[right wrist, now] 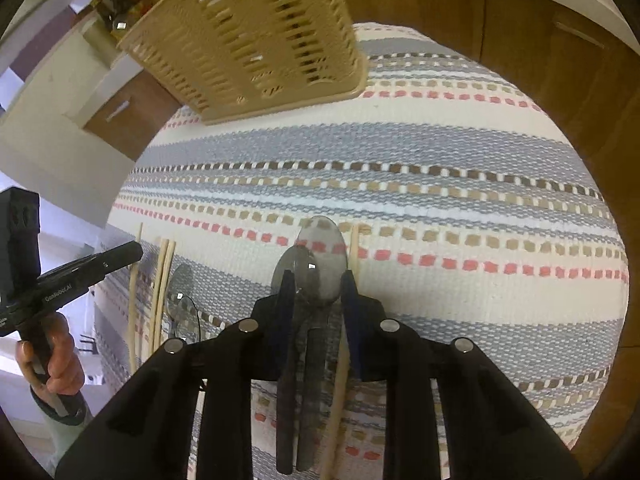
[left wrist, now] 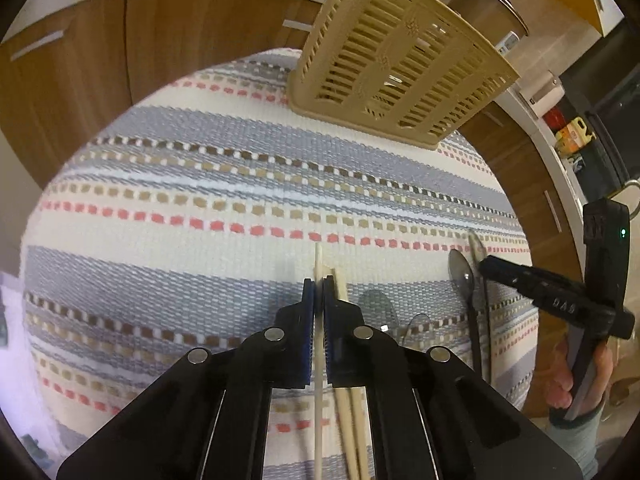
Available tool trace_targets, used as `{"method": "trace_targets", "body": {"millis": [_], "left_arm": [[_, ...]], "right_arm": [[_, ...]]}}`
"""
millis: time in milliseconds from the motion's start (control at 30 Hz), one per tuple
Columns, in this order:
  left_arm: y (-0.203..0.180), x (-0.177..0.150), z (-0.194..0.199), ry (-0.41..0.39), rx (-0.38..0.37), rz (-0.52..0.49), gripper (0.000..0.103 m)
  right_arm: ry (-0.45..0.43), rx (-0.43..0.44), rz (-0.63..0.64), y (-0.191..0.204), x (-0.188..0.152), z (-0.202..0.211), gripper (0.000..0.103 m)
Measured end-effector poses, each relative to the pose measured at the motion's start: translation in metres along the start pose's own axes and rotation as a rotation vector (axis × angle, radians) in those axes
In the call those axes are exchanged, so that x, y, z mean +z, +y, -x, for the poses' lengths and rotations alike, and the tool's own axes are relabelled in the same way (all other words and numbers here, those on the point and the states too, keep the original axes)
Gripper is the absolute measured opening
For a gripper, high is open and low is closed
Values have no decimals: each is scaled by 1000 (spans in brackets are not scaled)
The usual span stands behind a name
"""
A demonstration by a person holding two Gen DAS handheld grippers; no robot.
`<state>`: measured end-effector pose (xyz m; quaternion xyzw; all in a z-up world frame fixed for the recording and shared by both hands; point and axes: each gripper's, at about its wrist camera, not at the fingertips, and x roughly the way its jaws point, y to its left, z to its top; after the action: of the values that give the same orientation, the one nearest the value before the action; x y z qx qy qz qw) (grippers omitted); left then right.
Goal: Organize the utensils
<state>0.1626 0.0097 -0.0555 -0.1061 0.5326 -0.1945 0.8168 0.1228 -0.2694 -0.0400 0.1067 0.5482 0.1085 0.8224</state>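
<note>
The left claw [left wrist: 319,280] is clamped on a single pale chopstick [left wrist: 317,356], the pads pinching it a little way back from its far tip, which pokes out just beyond them. Two more chopsticks [left wrist: 347,420] lie on the striped mat [left wrist: 200,184] just to the right of that claw, running side by side toward the near edge.

The right claw [right wrist: 318,280] stands astride two spoons [right wrist: 320,260], its pads on either side where the bowls narrow into the handles; the gap is narrow, but whether the pads are already pressing on them I cannot tell. One spoon is pale grey, the other dark and see-through, stacked so their bowls overlap. A further chopstick [right wrist: 354,248] lies touching the right side of this claw. More clear spoons [right wrist: 184,312] rest between the two claws.

The tan slotted basket [left wrist: 400,60] sits at the far edge of the mat, well apart from all the cutlery.

The chopstick looks light, stiff and smooth; it would probably swing or slip if held only near one end, so a grip closer to its middle seems safer. The spoons appear to be thin plastic, light and slick, and the two may slide against each other; the neck just behind the bowls seems the steadiest place to take them.
</note>
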Motion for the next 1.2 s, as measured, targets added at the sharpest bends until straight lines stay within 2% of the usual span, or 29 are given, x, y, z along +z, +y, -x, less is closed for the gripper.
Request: {"method": "trace_targets", "body": {"millis": [100,367,467,533,700,800,900,933,1000,1100,1200], "left_arm": [[8,1,1,1,39,-5,2],[25,0,-2,10,118,-17,3],[24,0,0,1,134,-25,19],[21,-2,6,-14,150,-31,23],[0,-11,25,-39,105,-95,26],[-15,-19,26,-19,54,-127,27],[-28,-28,19,13,5,-148,27],[-32,-31,16,27,1,-157,27],[-40,-37,9,42,3,-181,28],[-51,-42,0,57,2,-199,34],[-68,-46,-6,51,22,-242,35]], "right_arm": [[-12,31,-15,-12,-1,8,19],[-20,-7,-53,-44,-5,17,19],[-28,3,-80,-47,-5,20,19],[-23,36,-95,-45,-6,22,19],[-21,19,-44,-15,3,18,22],[-11,-21,-21,1,11,7,27],[1,-55,-9,7,15,-1,39],[0,-68,-10,8,15,-3,47],[-10,-75,2,11,14,-4,48],[-23,-119,8,11,13,-4,48],[-17,-112,9,11,13,-4,48]]}}
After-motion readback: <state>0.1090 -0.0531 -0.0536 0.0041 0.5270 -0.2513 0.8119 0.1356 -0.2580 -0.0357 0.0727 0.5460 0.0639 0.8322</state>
